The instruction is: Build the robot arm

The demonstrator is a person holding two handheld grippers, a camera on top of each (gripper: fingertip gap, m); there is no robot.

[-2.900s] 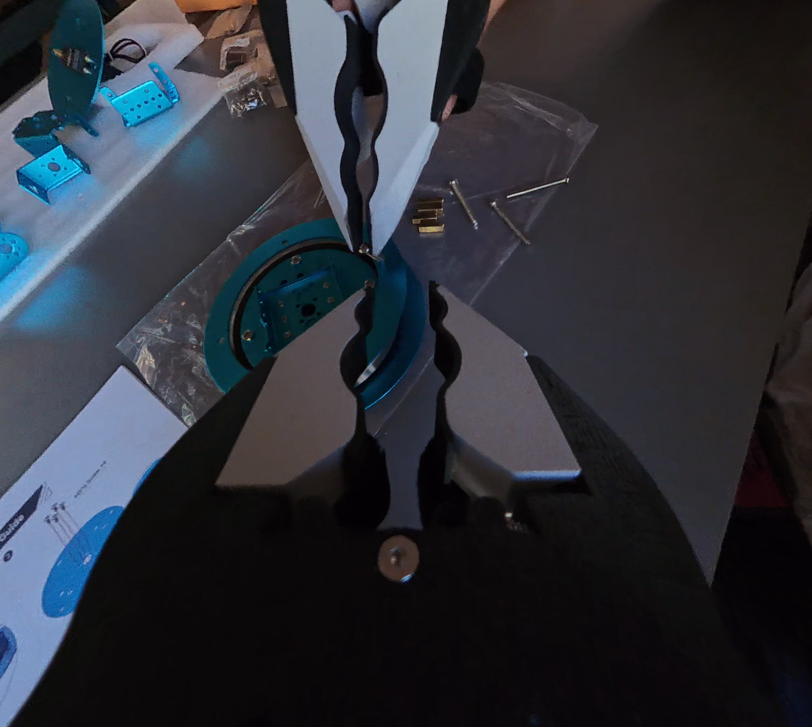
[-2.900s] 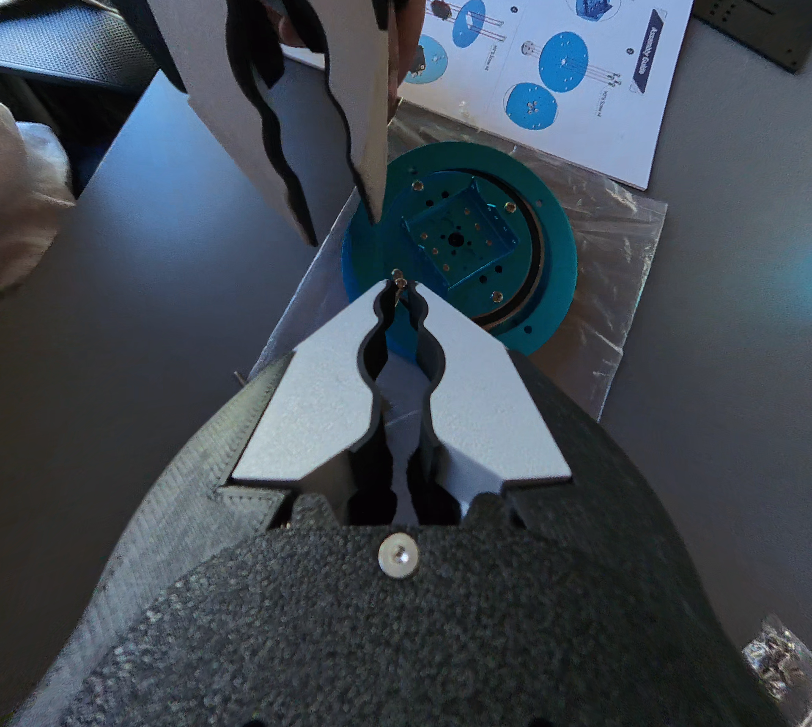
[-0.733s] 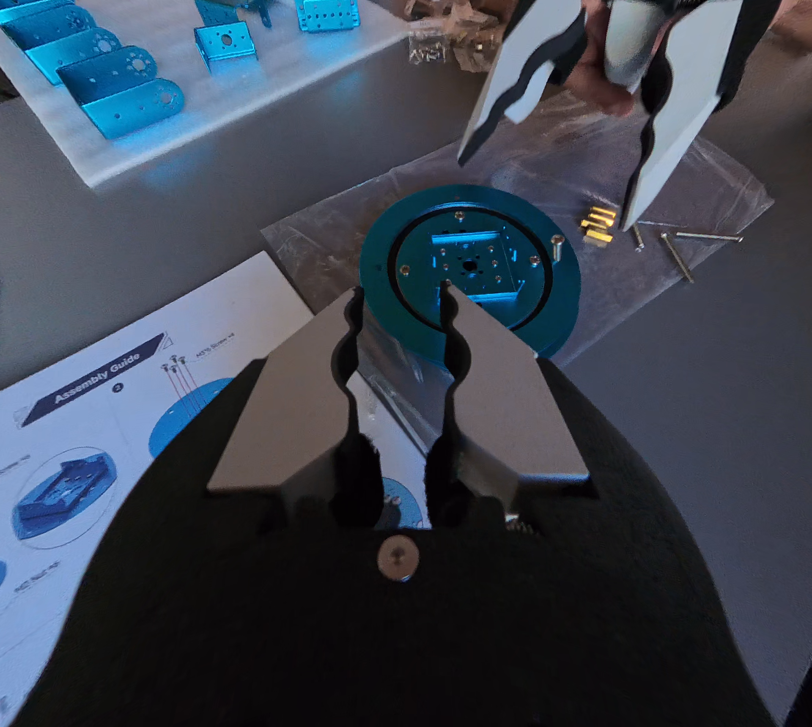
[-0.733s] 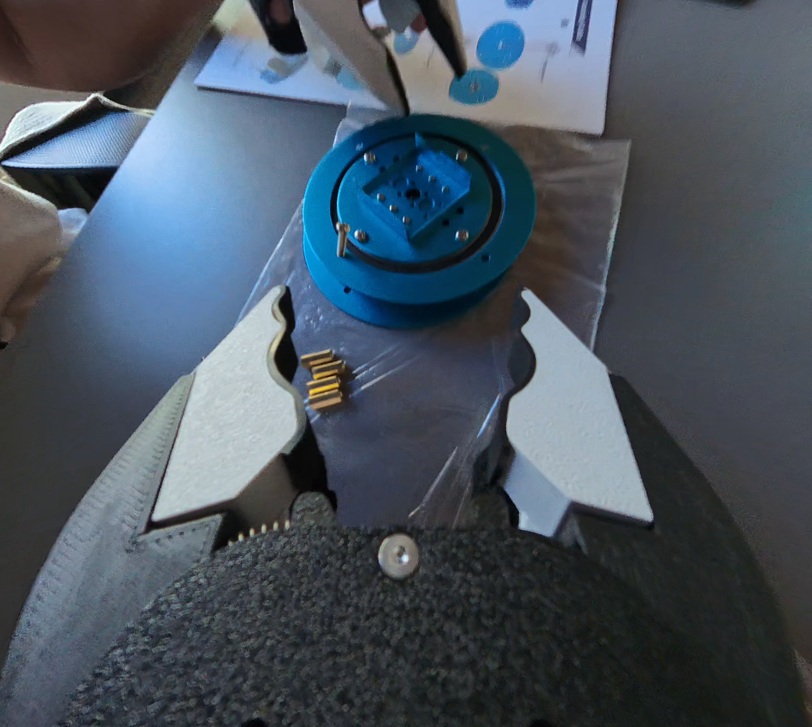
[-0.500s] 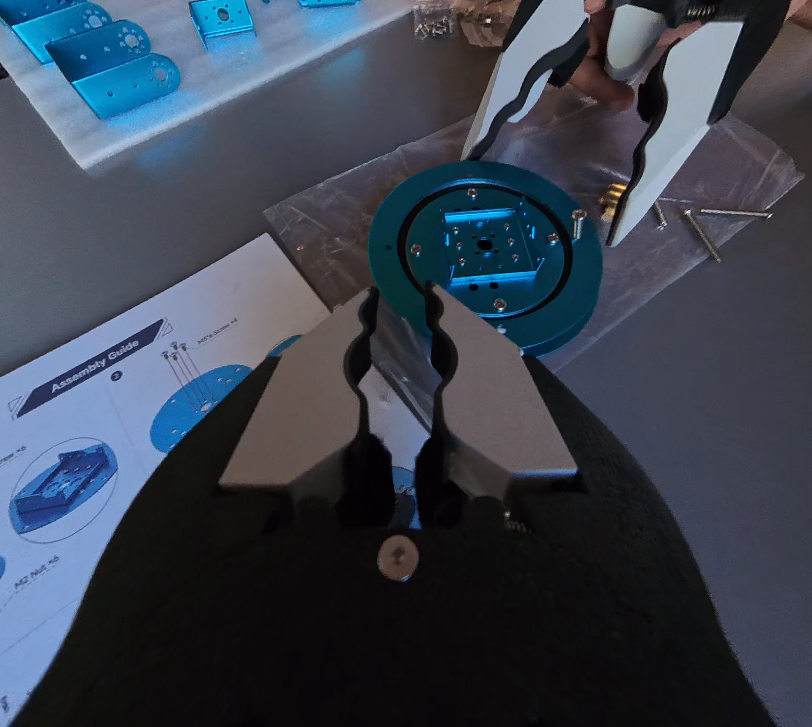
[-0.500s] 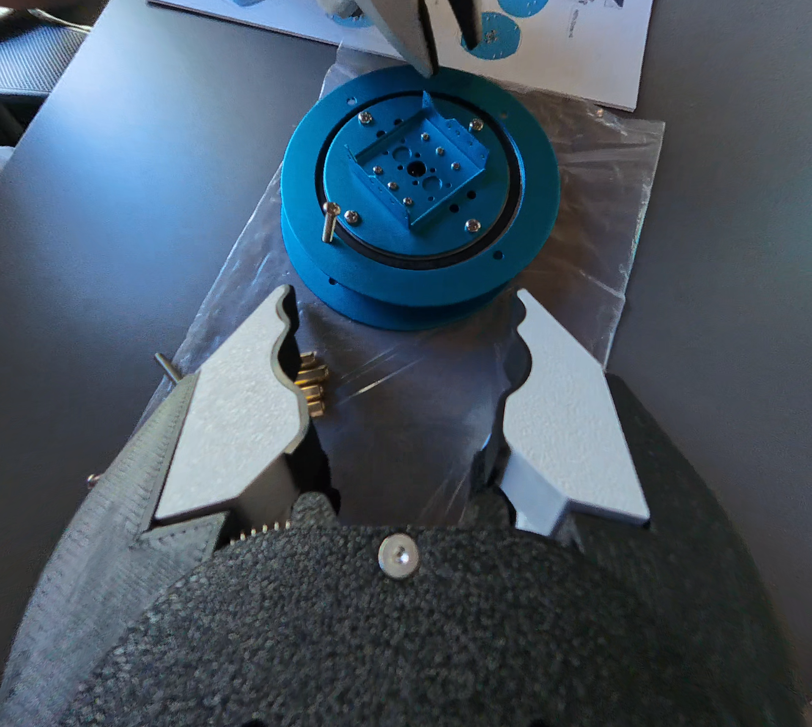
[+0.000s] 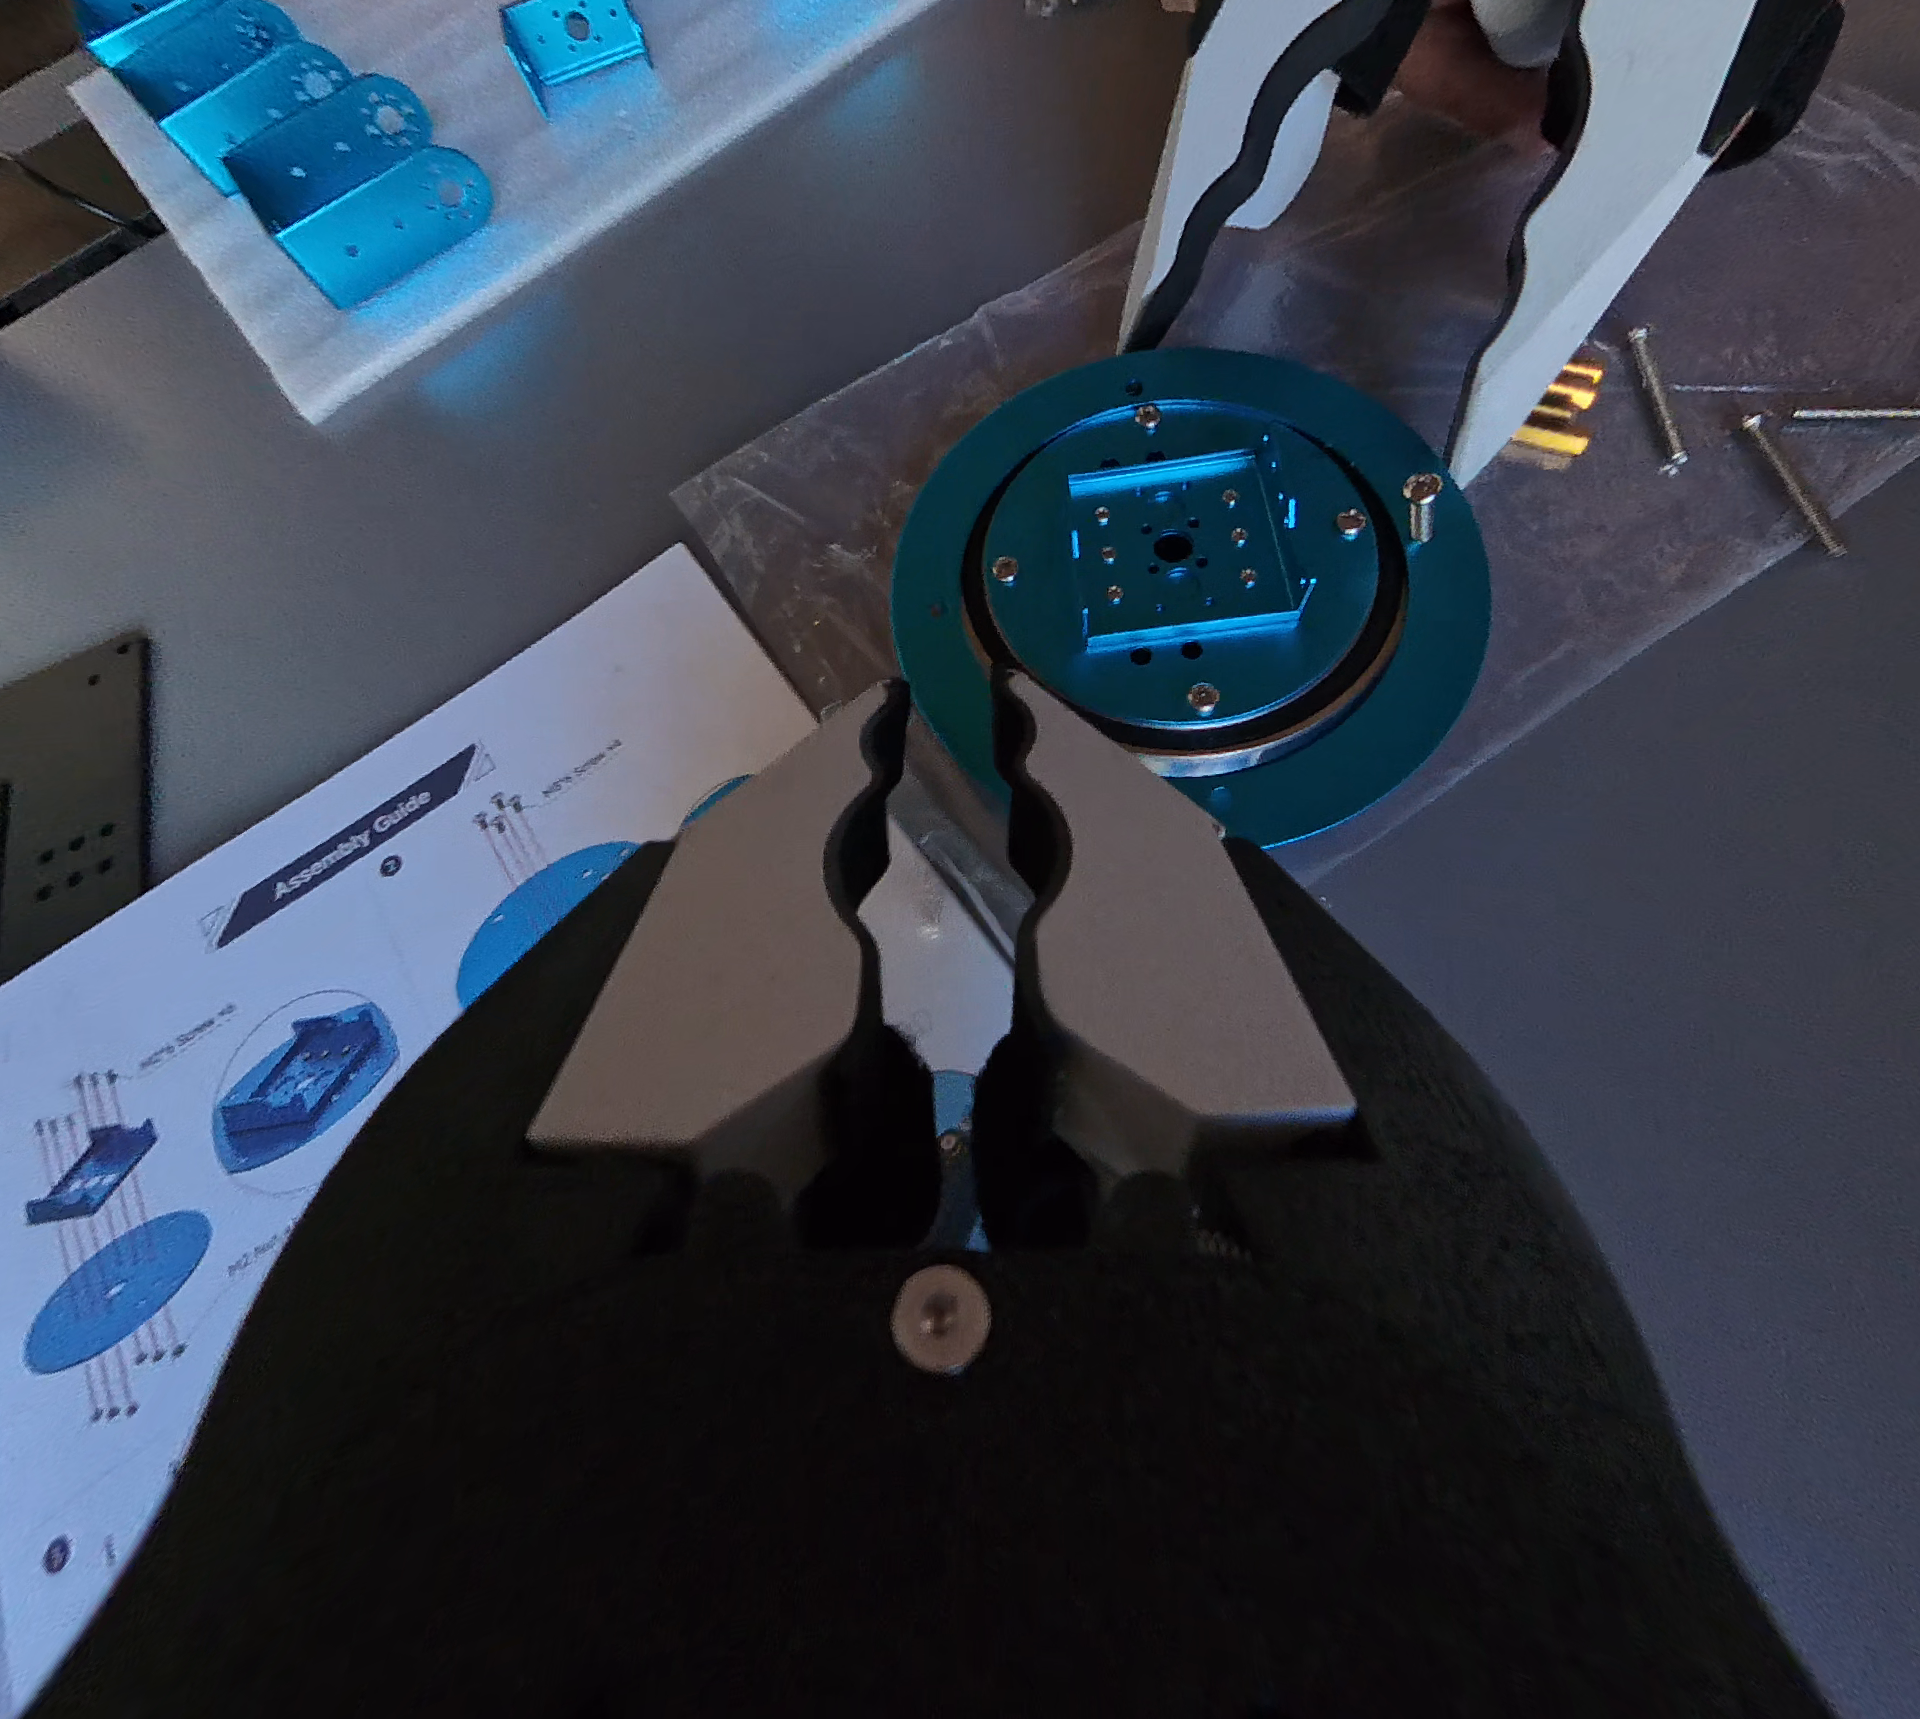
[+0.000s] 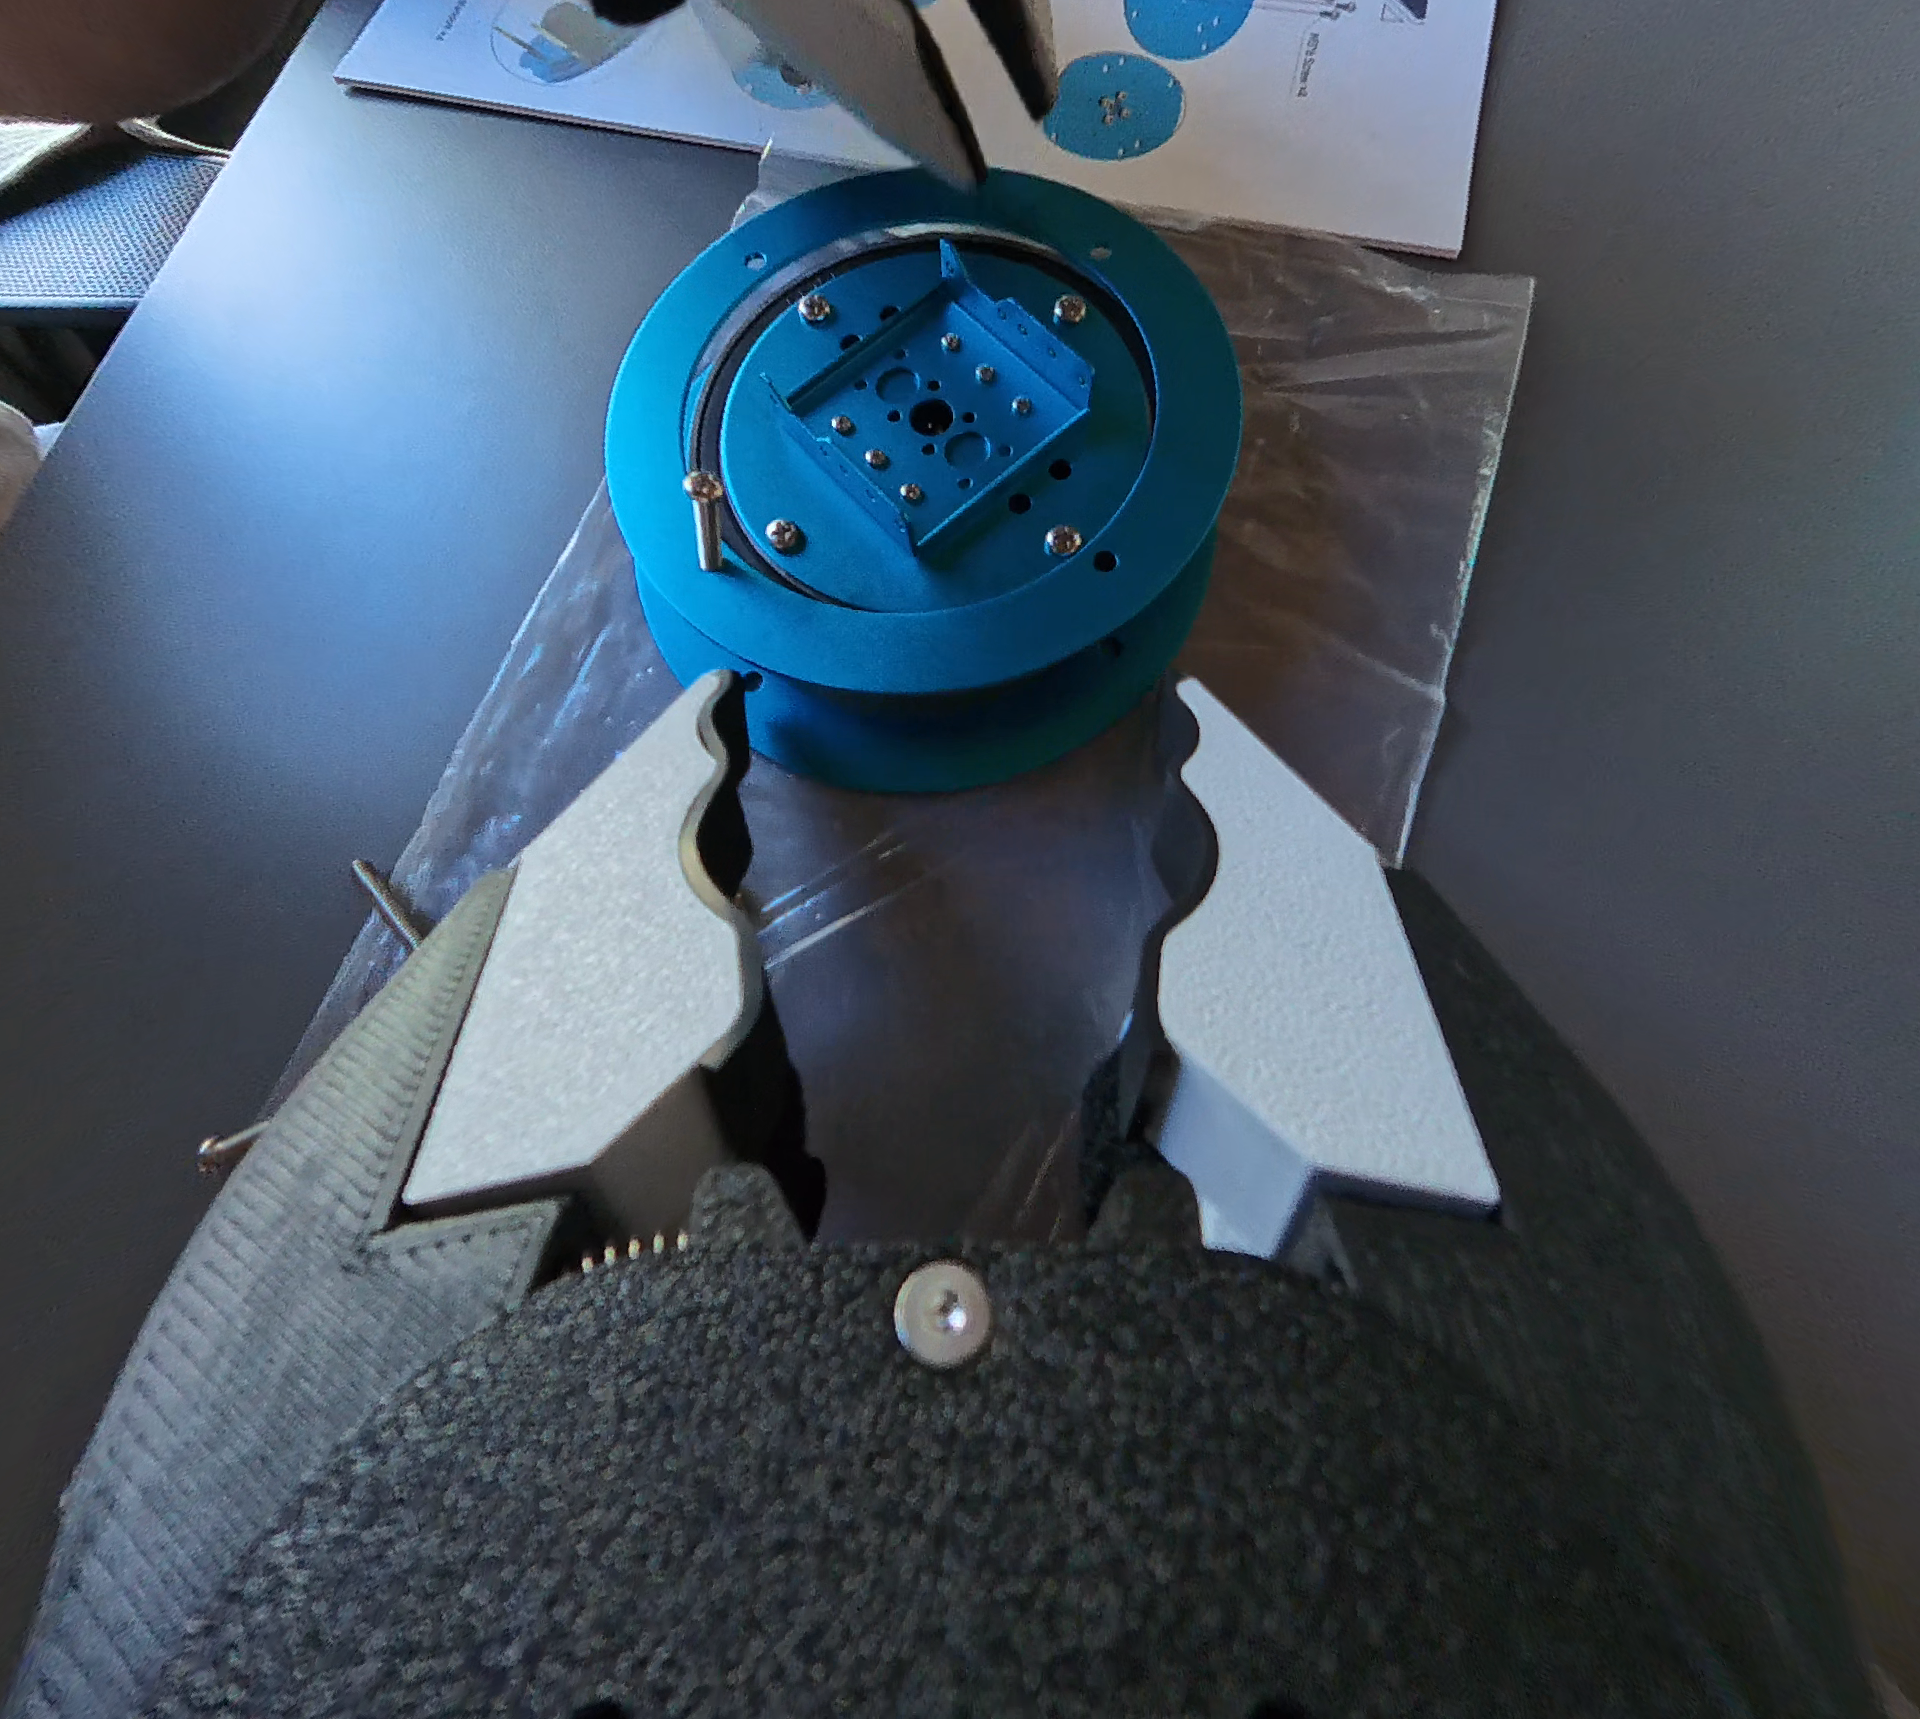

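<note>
1 upright screw (image 8: 707, 521) in blue ring (image 8: 831, 630)

Blue anodized metal turntable (image 8: 925, 630) is gleaming satin on crinkly glossy plastic bag (image 8: 1351, 422), matt grey tabletop (image 8: 312, 422) lying smooth beneath.

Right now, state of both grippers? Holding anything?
Left gripper: open, only a narrow gap, holding nothing, tips at the near rim of the blue round assembly.
Right gripper: open wide, holding nothing, just short of the assembly.
</note>
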